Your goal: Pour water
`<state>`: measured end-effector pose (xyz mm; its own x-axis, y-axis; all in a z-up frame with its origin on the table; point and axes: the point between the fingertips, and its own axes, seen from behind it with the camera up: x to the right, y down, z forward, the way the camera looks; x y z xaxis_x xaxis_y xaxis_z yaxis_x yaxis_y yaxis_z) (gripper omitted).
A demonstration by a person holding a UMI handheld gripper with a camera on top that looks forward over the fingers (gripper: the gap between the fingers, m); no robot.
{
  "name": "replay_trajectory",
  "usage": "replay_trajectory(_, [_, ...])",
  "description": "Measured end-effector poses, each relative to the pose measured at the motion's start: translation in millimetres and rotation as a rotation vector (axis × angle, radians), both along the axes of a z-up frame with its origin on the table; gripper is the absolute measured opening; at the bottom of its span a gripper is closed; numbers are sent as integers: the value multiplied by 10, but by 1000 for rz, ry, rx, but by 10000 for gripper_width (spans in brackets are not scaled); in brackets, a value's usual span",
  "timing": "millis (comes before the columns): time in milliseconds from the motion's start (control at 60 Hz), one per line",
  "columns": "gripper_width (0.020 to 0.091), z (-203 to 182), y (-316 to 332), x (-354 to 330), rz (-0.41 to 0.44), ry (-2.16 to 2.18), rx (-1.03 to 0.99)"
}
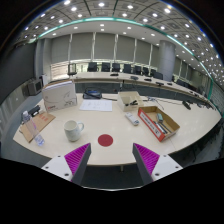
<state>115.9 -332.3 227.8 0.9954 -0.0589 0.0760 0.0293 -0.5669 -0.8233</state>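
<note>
A conference room with rows of ceiling lights and a curtained back wall frames a large pale surface, on which every item can be placed relative to a red round mat lying just ahead of the gripper. Behind the surface, far beyond the mat, a row of dark chairs lines a long desk. A white box-shaped appliance stands well back and to the left of the mat, with a cardboard box nearer on the left edge. To the right of the mat sits an open box with red contents, and a small brown box stands behind the mat. A white mug, the only vessel that can be made out, stands upright just left of the mat, apart from it. The jaws stand wide apart, holding nothing, their purple pads flanking bare surface short of the mat.
</note>
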Motion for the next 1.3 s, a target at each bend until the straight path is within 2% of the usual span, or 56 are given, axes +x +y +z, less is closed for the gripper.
replay_trajectory(167, [862,-124,74,-502,71,19,-8])
replay_trajectory(633, [864,-703,174,-3377,296,94,-3])
replay_trajectory(783, [861,-943,545,-4083,325,103,51])
replay_trajectory(933, [856,-1162,1119,-4383,284,73,134])
replay_trajectory(1033, [792,-1268,1458,-4396,232,53,175])
replay_trajectory(1083, [709,-1341,1570,-4432,217,67,180])
replay_trajectory(1150, [518,-1424,1648,-4472,205,73,185])
replay_trajectory(1233, [471,-1393,1674,-4485,207,71,212])
replay_trajectory(1300, [388,-1390,1698,-4433,190,67,217])
